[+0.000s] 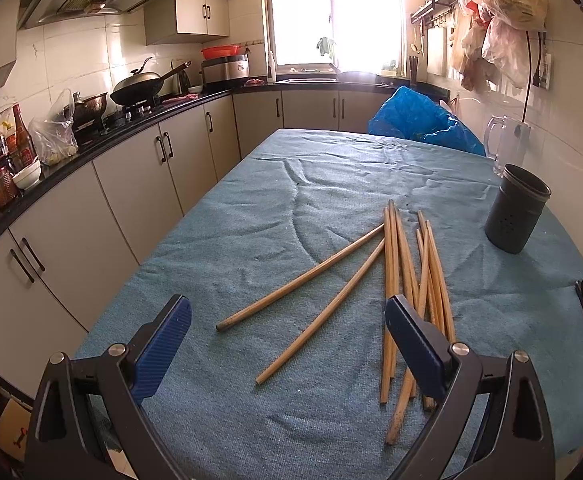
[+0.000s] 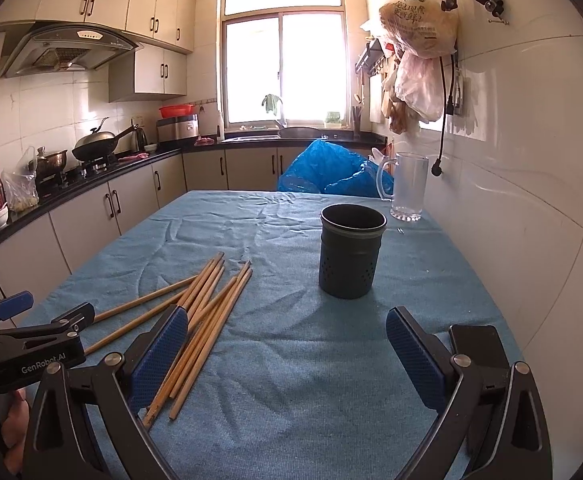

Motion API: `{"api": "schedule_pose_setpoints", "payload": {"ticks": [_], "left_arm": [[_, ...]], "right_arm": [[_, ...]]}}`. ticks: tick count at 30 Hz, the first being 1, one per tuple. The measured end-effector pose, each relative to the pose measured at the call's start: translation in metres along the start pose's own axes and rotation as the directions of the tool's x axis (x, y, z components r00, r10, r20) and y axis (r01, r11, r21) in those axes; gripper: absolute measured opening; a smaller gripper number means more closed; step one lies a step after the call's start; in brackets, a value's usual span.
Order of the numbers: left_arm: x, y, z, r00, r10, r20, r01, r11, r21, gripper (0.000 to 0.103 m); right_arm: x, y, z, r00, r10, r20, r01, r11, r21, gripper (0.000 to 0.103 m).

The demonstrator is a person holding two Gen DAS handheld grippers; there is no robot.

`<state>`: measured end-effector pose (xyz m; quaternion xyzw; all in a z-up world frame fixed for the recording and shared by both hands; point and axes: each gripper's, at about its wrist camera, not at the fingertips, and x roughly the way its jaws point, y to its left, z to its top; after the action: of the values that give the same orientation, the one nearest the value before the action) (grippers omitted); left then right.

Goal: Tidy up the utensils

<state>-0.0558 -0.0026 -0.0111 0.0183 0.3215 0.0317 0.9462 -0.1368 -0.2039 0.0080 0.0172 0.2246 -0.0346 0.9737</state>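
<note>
Several wooden chopsticks (image 1: 395, 280) lie scattered on the blue tablecloth (image 1: 291, 184), fanning from a bunch toward the near left. My left gripper (image 1: 287, 332) hovers open just before them, its right finger over the bunch's near ends. A dark perforated utensil holder (image 1: 517, 208) stands upright and looks empty at the right. In the right wrist view the chopsticks (image 2: 203, 312) lie left of centre and the holder (image 2: 351, 256) stands ahead. My right gripper (image 2: 287, 340) is open with nothing between its fingers; the left gripper (image 2: 39, 332) shows at the left edge.
A clear glass mug (image 2: 407, 186) stands behind the holder by the tiled wall. A blue plastic bag (image 2: 331, 170) sits at the table's far end. A dark phone (image 2: 477, 344) lies near the right finger. Kitchen counter with wok (image 1: 139, 88) runs along the left.
</note>
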Motion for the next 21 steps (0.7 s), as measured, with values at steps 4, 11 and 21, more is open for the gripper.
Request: {"api": "schedule_pose_setpoints", "payload": {"ticks": [4,11,21], "left_arm": [[-0.002,-0.001,0.000,1.000,0.000,0.002,0.000,1.000,0.001,0.097],[-0.006,0.002,-0.001,1.000,-0.005,0.009,0.005,1.000,0.002,0.097],[-0.005,0.003,0.001,1.000,0.002,-0.003,-0.002,1.000,0.014,0.097]], "right_arm": [[-0.002,0.000,0.000,1.000,-0.001,0.000,0.001,1.000,0.003,0.101],[-0.004,0.002,0.000,1.000,0.001,-0.002,-0.001,1.000,0.003,0.101],[0.010,0.001,0.006,0.998,0.034,-0.047,-0.034,0.999,0.002,0.095]]}}
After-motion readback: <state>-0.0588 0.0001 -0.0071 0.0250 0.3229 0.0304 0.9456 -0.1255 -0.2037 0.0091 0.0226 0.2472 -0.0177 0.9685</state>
